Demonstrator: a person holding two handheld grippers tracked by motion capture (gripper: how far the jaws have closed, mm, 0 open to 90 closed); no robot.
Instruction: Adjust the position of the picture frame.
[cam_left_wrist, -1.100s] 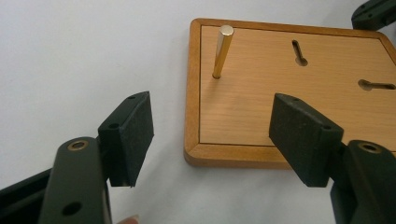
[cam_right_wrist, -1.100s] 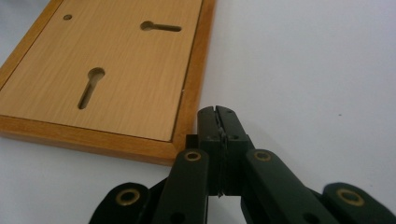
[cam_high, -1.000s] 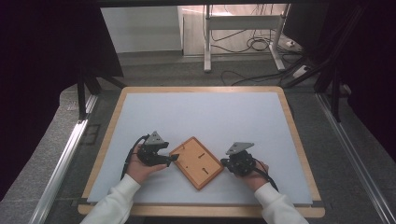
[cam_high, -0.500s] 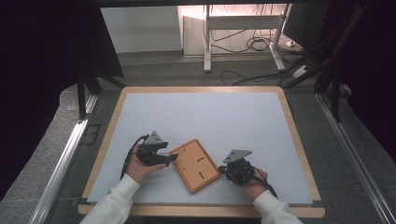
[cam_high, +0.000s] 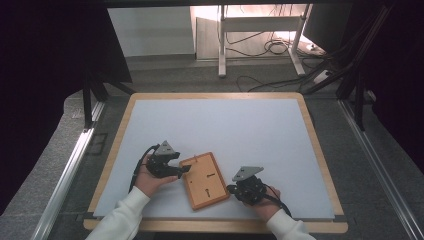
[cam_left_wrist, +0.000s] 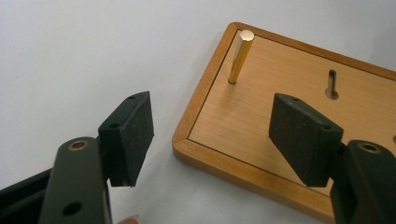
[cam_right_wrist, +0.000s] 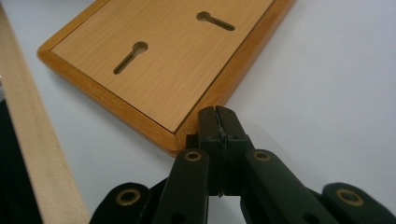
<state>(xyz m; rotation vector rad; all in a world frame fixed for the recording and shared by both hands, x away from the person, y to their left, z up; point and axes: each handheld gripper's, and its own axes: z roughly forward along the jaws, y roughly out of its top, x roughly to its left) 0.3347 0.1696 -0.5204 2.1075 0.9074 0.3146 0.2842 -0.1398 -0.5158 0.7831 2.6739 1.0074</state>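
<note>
A person's two hands are working a rectangular wooden board with a raised orange-brown rim (cam_high: 204, 181), which is lying flat and skewed on the white surface (cam_high: 225, 125) between the two tools. The left tool (cam_high: 183, 169) is hovering with its jaws spread wide and nothing between them, straddling the board's near corner: one pad is hanging over the bare surface just outside the rim, the other over the panel. Just ahead of those pads, a slim brass-coloured peg (cam_left_wrist: 240, 56) is standing upright near the board's edge, and the spread looks set either to take the peg or to steady the corner. The right tool (cam_right_wrist: 218, 122) is clenched on nothing, its closed tips resting at the opposite corner's rim, seemingly touching it, though the contact itself is hard to make out. Closed tips make a firm pusher, likely for nudging the board. Beyond them, two keyhole-shaped slots (cam_right_wrist: 130, 57) are cut into the panel.
</note>
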